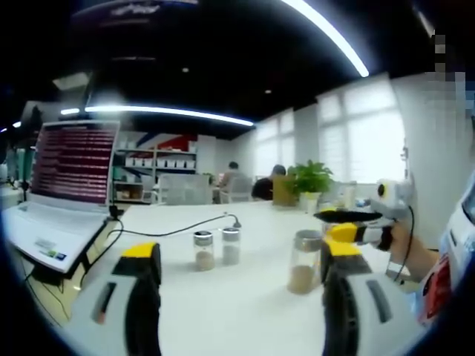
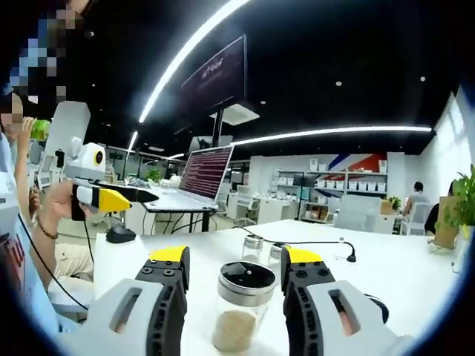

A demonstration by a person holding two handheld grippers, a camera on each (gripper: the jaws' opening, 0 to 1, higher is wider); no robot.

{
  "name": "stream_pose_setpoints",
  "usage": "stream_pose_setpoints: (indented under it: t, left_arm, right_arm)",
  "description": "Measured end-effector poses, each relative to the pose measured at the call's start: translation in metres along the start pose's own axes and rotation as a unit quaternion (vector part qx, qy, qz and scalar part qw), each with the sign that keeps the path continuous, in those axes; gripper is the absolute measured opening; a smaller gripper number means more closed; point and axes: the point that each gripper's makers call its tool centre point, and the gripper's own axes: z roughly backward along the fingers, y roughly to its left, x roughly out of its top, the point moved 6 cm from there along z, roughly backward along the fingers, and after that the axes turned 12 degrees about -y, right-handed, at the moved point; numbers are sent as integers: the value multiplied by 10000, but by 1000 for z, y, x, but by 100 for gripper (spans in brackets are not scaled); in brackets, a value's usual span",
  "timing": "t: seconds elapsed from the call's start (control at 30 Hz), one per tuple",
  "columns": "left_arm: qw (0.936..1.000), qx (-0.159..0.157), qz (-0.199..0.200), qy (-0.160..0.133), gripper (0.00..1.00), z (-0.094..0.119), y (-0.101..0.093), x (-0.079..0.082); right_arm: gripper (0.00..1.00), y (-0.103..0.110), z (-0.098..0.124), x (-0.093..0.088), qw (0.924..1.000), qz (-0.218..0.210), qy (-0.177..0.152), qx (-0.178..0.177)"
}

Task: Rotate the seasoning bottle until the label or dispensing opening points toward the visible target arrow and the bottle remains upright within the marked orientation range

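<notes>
A clear seasoning bottle [image 2: 240,308] with a dark lid and tan powder stands upright on the white table [image 2: 401,274]. It sits between the jaws of my right gripper [image 2: 236,256], which is open with a small gap on each side. In the left gripper view the same bottle [image 1: 303,262] stands just left of my right jaw, and the right gripper [image 1: 349,226] comes in from the right, held by a hand. My left gripper [image 1: 240,252] is open with nothing between its fingers. It is also seen at the left of the right gripper view, left gripper [image 2: 111,199].
Two smaller shaker bottles [image 1: 202,250] [image 1: 231,245] stand farther back near a black cable [image 1: 178,228]. An open laptop [image 1: 70,174] sits at the table's left end. A potted plant [image 1: 309,179] stands at the far edge. A mouse [image 2: 119,234] lies by the laptop [image 2: 202,173].
</notes>
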Motion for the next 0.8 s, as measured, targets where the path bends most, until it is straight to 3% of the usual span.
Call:
stream_pose_setpoints:
  t: [0.13,0.23,0.4,0.57,0.67,0.8]
  left_arm:
    - [10000,-4,2,5,94,0,1,0]
    - [10000,6,9,2,94,0,1,0]
    - [10000,-8,26,14,94,-1,2,-1]
    - [10000,-1,60,6,93,0,3,-1]
    - [10000,25,61,-5,93,1,5,0]
    - [10000,24,65,-5,93,1,5,0]
  right_arm:
    - [50,1,-3,-3,9970,0,646,420]
    - [50,1,-5,7,9916,341,969,783]
    - [50,-10,-9,12,9812,681,1468,1051]
    - [48,-21,-15,12,9698,576,1934,1371]
    - [48,-23,-17,9,9577,649,2306,1597]
    - [47,-26,-21,6,9524,647,2477,1653]
